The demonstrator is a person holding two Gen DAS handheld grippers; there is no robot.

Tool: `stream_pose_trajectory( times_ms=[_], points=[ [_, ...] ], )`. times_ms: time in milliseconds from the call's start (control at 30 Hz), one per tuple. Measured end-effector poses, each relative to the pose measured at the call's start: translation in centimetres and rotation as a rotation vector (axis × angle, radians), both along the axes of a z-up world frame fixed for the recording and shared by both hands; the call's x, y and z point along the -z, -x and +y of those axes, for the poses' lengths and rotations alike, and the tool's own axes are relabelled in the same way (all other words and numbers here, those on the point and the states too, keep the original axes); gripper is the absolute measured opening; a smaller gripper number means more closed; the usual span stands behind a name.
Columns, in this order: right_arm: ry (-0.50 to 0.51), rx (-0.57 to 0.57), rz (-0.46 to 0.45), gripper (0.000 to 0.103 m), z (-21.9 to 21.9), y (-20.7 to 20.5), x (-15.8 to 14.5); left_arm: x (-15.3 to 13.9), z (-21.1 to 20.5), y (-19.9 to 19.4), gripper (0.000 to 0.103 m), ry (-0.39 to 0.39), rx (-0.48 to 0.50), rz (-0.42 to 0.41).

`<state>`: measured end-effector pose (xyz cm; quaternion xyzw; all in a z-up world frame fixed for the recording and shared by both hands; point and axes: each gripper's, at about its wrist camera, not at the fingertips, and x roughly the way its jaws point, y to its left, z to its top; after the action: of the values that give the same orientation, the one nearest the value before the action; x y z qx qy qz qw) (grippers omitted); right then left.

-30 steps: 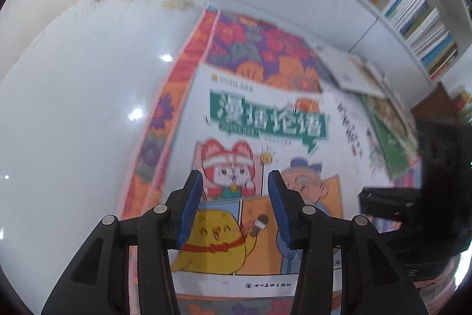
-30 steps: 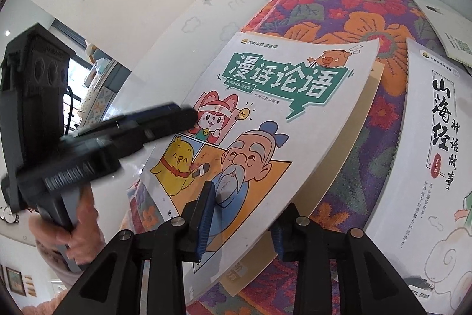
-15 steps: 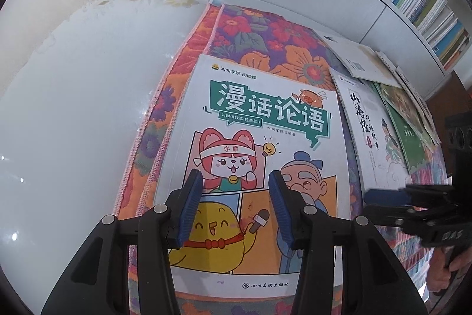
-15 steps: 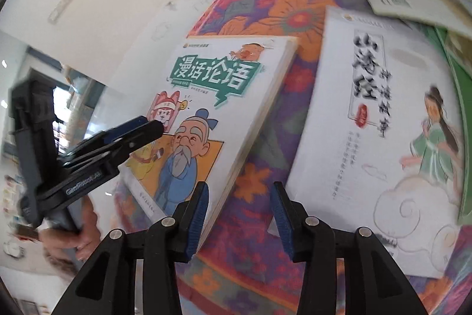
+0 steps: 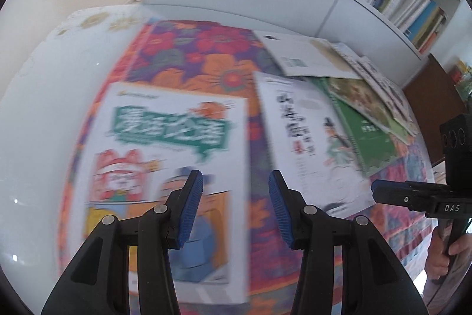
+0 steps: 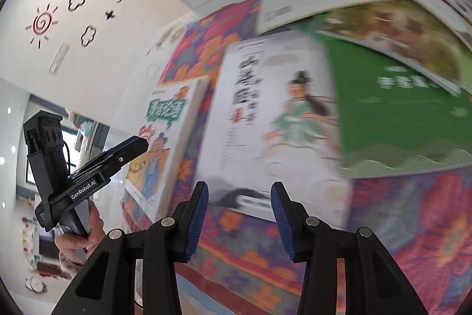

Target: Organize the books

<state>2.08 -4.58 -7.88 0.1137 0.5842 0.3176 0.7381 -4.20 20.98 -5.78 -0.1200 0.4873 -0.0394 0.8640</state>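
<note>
Cartoon book (image 5: 165,155): flat, cover up, at 9 o'clock.
White book (image 5: 306,138): flat, just beside it, at 3 o'clock.
Green book (image 5: 368,135): partly under overlapping books (image 5: 362,78), at 2 o'clock.

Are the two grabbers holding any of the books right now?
No. The left gripper and right gripper are both open with nothing between their pads. The cartoon book lies flat on the cloth.

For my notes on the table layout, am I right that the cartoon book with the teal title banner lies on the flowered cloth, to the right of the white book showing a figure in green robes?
Not quite: the cartoon book lies to the left of the white book, not the right. The rest holds; both lie on the flowered cloth, with a strip of cloth between them. The left wrist view shows this.
</note>
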Motion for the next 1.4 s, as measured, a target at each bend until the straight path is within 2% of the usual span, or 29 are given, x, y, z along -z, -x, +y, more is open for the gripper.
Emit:
stream_pose_trajectory(
  times_ms=[100, 233, 467, 600, 767, 833, 1000, 1133, 1400],
  points=[
    [-0.012, 0.052, -0.011, 0.043, -3.4, -0.4, -0.4, 0.0, -2.6, -0.9, 0.044, 0.044, 0.036, 0.002],
    [-0.025, 0.141, -0.009, 0.043, -8.8, -1.4, -0.5, -0.1, -6.4, -2.1, 0.044, 0.040, 0.068, 0.005],
    [-0.022, 0.246, 0.014, 0.043, -15.9, -2.7, 0.0, -0.5, -11.2, -5.4, 0.044, 0.110, 0.098, 0.005],
    [-0.064, 0.287, 0.001, 0.043, -18.7, -3.8, -0.4, -0.9, -13.4, -7.4, 0.044, 0.078, 0.100, -0.012],
    [-0.113, 0.341, -0.062, 0.043, -20.1, -4.6, -0.6, 1.3, -14.7, -8.4, 0.044, 0.116, 0.101, 0.018],
    [-0.154, 0.373, -0.053, 0.043, -20.0, -5.5, 0.3, 2.5, -15.0, -8.6, 0.044, 0.109, 0.099, 0.032],
    [-0.280, 0.463, -0.029, 0.043, -19.5, -7.1, 3.3, 4.1, -14.5, -8.6, 0.044, 0.120, 0.104, 0.073],
    [-0.440, 0.541, 0.012, 0.041, -20.0, -7.6, 5.0, 3.8, -13.9, -7.8, 0.044, 0.109, 0.121, 0.060],
    [-0.414, 0.544, -0.020, 0.039, -19.0, -8.0, 4.8, 3.6, -13.5, -7.9, 0.044, 0.127, 0.141, 0.066]
  ],
)
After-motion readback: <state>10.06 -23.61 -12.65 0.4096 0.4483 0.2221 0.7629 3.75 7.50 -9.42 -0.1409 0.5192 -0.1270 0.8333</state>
